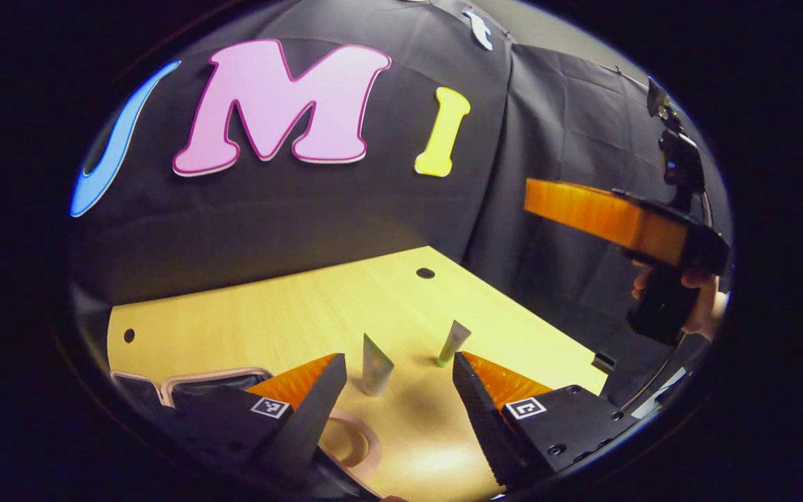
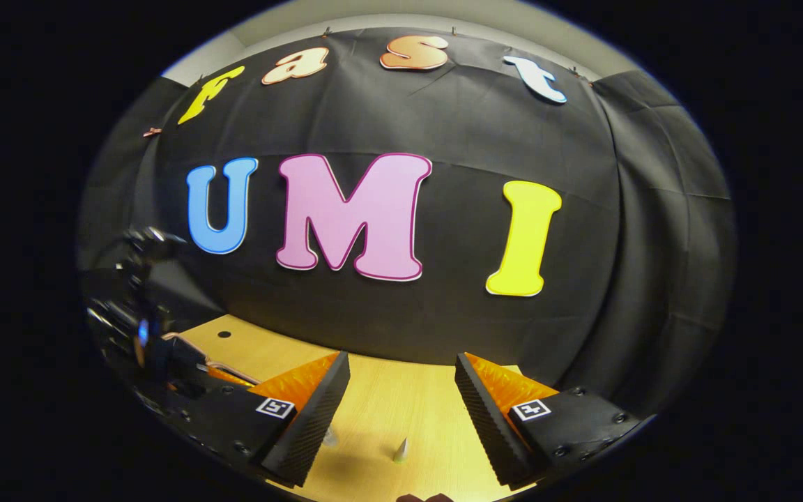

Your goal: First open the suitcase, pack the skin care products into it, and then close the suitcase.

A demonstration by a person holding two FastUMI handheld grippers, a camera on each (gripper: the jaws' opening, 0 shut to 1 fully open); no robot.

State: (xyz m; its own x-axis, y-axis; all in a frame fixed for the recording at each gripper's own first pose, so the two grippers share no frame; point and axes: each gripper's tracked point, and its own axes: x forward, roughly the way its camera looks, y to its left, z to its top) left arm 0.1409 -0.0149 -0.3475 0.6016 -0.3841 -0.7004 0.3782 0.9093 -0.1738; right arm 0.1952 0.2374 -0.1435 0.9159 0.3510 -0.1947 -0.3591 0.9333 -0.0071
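1. The table (image 1: 346, 300) is pale wood and runs back to the black cloth wall; small dark holes sit near its far corners. In the right gripper view the same table (image 2: 401, 411) shows as a strip below the wall.

2. The suitcase (image 1: 199, 382) lies at the table's near left in the left gripper view, mostly hidden behind the left claw's finger. A pale pink rim and a dark panel inside it show, plus a curved pink piece lower down by the finger. I cannot tell whether it is open or closed.

3. The right claw (image 1: 583, 209) shows at the right of the left gripper view, held high above the table's right edge by a hand (image 1: 701, 300) wrapped around its handle. From this side I cannot tell its spread there. In the right gripper view the right claw (image 2: 401, 411) has its fingers set wide with nothing between them, well above the table.

4. The left claw (image 1: 398, 401) is spread wide, empty, low over the table's near part. The left claw (image 2: 157, 348) also appears dimly at the left of the right gripper view.

5. 2 skin care tubes stand upright on the table, apart from each other, beyond the left claw's fingertips: a grey-white tube (image 1: 376, 366) nearer, and a green-capped tube (image 1: 453, 343) to its right, leaning slightly. Both are outside the suitcase.
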